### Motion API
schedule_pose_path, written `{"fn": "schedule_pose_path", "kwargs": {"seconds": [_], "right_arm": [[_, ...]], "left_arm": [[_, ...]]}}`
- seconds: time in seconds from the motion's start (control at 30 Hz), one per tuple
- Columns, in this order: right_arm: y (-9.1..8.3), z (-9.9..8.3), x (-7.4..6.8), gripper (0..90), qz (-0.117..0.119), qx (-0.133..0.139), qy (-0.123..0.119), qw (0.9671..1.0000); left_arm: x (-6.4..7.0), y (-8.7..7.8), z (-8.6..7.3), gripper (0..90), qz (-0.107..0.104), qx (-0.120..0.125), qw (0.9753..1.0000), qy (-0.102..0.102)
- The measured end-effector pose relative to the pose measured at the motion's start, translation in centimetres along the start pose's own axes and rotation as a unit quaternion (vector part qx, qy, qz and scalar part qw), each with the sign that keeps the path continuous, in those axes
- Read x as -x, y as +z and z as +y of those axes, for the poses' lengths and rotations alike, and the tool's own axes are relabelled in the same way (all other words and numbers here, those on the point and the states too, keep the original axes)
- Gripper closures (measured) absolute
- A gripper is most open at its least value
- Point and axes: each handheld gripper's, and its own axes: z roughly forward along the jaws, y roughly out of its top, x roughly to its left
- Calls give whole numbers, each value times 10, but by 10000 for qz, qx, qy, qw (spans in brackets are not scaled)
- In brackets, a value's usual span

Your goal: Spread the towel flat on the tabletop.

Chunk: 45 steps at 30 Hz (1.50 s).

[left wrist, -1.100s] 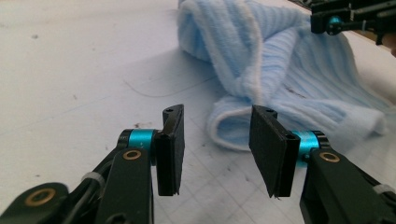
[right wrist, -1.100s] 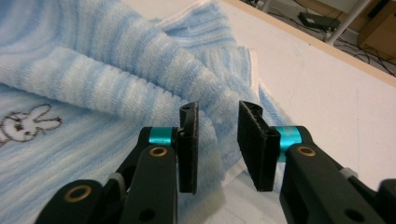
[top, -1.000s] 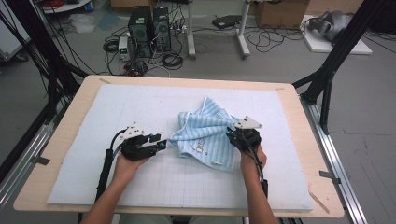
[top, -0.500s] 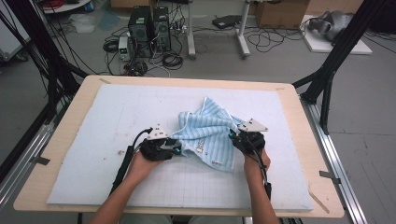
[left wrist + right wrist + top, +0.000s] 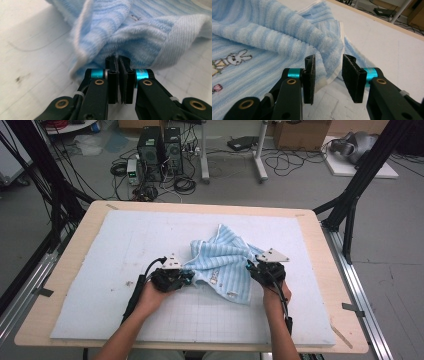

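The towel (image 5: 223, 262) lies crumpled at the middle of the counter (image 5: 310, 225). Our left gripper (image 5: 117, 65) is pressed together at its near-left edge; whether it pinches cloth we cannot tell. Our right gripper (image 5: 327, 68) is spread around the right hem. Grasping is half done; spreading remains.

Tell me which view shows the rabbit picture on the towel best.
The right gripper view: the rabbit picture is plain on the striped towel, left of the open right hand-held gripper. The high view shows just small marks there. The left gripper view shows folds of the towel.
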Motion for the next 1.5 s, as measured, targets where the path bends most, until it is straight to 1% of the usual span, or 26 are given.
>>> {"fn": "schedule_pose_path", "kwargs": {"seconds": [0.03, 0.07, 0.1, 0.2, 0.27, 0.3, 0.37, 0.4, 0.43, 0.47, 0.57, 0.6, 0.67, 0.77, 0.87, 0.9, 1.0, 1.07, 1.1, 1.13, 1.17, 1.2, 1.23, 1.27, 1.33, 1.5], "right_arm": [[0, 0, -1, 632, 11, -6, -28, 10000], [-1, 0, -2, 632, 28, 1, -22, 10000], [-1, -1, -3, 632, 44, -7, -39, 10000], [-1, -3, -6, 625, 118, -48, -23, 9999], [-2, -3, -9, 621, 178, -85, -35, 9998], [-2, -4, -10, 620, 212, -75, -64, 9997], [-3, -4, -12, 612, 254, -105, -88, 9996], [-3, -4, -13, 610, 272, -94, -114, 9995], [-3, -5, -15, 610, 297, -105, -104, 9995], [-4, -4, -15, 610, 305, -101, -128, 9994], [-5, -4, -19, 607, 383, -96, -120, 9991], [-5, -4, -21, 599, 418, -93, -123, 9990], [-5, -4, -25, 595, 458, -134, -153, 9987], [-5, -5, -32, 586, 525, -226, -175, 9982], [-6, -7, -41, 551, 638, -361, -169, 9972], [-5, -7, -43, 531, 676, -412, -190, 9967], [-3, -10, -52, 496, 836, -630, -165, 9944], [0, -12, -57, 497, 897, -799, -148, 9926], [2, -14, -58, 504, 949, -880, -127, 9915], [2, -16, -60, 549, 985, -929, -71, 9908], [1, -17, -60, 634, 1090, -904, 46, 9899], [0, -18, -59, 745, 1256, -877, 100, 9881], [-2, -19, -61, 836, 1309, -870, 81, 9875], [-4, -20, -63, 864, 1236, -854, -47, 9886], [-10, -24, -66, 872, 1172, -801, -103, 9898], [-36, -39, -64, 874, 972, -817, -45, 9919]], "left_arm": [[-2, -5, -1, 859, -56, -14, 10000, 5], [-4, -9, -3, 859, -73, -4, 10000, -12], [-6, -14, -4, 859, -74, -20, 10000, 22], [-10, -28, -9, 859, -136, 105, 9999, -6], [-13, -37, -15, 860, -237, 191, 9995, -102], [-14, -40, -18, 860, -250, 218, 9993, -144], [-19, -47, -28, 857, -380, 283, 9985, -263], [-21, -50, -33, 857, -387, 270, 9985, -291], [-23, -52, -36, 857, -432, 377, 9977, -366], [-25, -55, -40, 857, -526, 458, 9966, -428], [-28, -64, -45, 859, -713, 701, 9940, -432], [-27, -66, -46, 858, -770, 777, 9930, -440], [-27, -70, -46, 859, -848, 854, 9919, -410], [-26, -77, -49, 859, -924, 841, 9914, -375], [-21, -85, -53, 861, -1101, 916, 9891, -342], [-19, -87, -55, 861, -1137, 927, 9887, -317], [-14, -93, -61, 861, -1187, 864, 9889, -251], [-11, -96, -65, 861, -1199, 839, 9889, -260], [-10, -97, -67, 861, -1192, 834, 9890, -276], [-8, -98, -69, 861, -1211, 832, 9887, -284], [-6, -98, -70, 860, -1232, 851, 9882, -313], [-4, -99, -71, 860, -1226, 865, 9881, -337], [-1, -98, -72, 860, -1239, 870, 9879, -349], [2, -98, -72, 860, -1279, 871, 9873, -367], [8, -97, -73, 860, -1331, 836, 9870, -325], [29, -94, -76, 858, -1497, 774, 9854, -250]]}}
